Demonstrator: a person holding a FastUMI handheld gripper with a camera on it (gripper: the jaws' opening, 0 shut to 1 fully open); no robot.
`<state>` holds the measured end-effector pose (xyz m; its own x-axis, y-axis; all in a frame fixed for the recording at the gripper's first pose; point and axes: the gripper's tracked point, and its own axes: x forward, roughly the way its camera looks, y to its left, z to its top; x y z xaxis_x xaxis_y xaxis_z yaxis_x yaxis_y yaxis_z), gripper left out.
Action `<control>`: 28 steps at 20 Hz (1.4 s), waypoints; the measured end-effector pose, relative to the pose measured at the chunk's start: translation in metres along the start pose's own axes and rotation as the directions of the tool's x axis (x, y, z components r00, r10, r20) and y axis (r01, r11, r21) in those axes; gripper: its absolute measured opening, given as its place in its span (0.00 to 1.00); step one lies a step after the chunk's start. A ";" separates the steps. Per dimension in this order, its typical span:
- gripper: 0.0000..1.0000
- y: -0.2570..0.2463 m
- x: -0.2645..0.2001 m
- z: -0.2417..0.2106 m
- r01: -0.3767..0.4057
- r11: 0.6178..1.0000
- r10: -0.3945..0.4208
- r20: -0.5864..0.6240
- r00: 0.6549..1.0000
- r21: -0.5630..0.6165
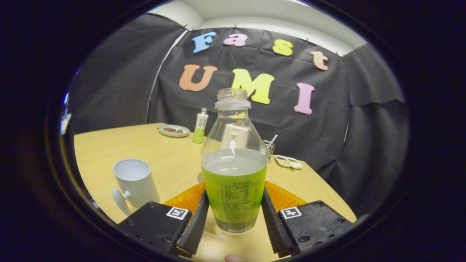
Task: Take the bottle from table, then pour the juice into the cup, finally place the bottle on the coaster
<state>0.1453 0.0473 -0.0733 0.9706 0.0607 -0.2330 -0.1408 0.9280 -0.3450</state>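
Gripping the half-full, uncapped bottle [234,160], the claw [233,218] stands beside an empty cup [133,182].

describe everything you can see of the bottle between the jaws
The bottle is clear plastic, uncapped, with a threaded neck and a collar ring. A green label wraps its lower half, and pale liquid fills it to just above the label. It stands upright between the two fingers of the gripper, which press on its label from both sides. Its base shows above the wooden table, just in front of the orange coaster; whether it rests on the table is unclear.
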 end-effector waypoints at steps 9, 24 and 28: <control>0.77 0.000 0.001 0.012 0.117 0.893 -0.117 0.027 0.993 -0.434; 0.77 0.013 0.003 0.040 0.308 0.503 -0.216 0.227 0.949 -0.808; 0.77 0.015 0.003 0.044 0.299 0.451 -0.201 0.231 0.952 -0.841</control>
<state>0.1542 0.0776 -0.0394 0.9974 -0.0436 0.0571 0.0622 0.1269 -0.9900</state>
